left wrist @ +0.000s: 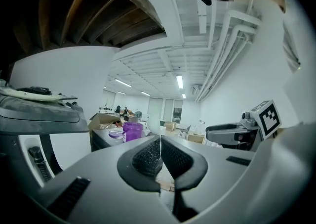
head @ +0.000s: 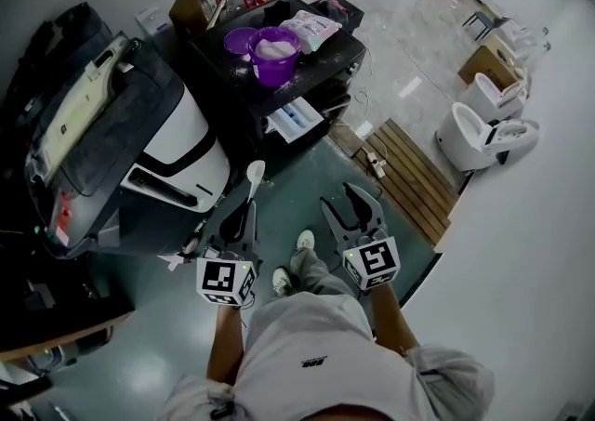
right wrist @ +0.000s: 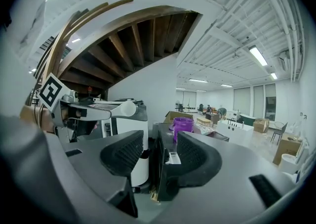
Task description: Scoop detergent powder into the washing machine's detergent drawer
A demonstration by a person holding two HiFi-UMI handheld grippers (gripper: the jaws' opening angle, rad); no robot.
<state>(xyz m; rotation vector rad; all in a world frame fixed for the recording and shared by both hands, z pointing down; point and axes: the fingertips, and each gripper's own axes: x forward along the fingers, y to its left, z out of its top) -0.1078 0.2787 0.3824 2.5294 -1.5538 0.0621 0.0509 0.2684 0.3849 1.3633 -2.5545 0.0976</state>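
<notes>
left gripper (left wrist: pixel 160 153) likely pinches spoon (head: pixel 255 171); bowl clear overhead.

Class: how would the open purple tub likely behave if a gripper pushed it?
The purple tub stands upright and fairly tall, so a high push might tip it. Its lid lies beside it, so the powder would probably spill. It seems well filled, so it is likely heavy.

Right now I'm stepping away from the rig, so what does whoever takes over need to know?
Left hand-held gripper: shut on the white spoon by its handle, short of the tub.
Right hand-held gripper: open, empty.
Purple tub of powder stands open on the black machine, with the lid beside it; the drawer below is pulled out.
Left to do: scoop powder and tip it into the drawer.
</notes>
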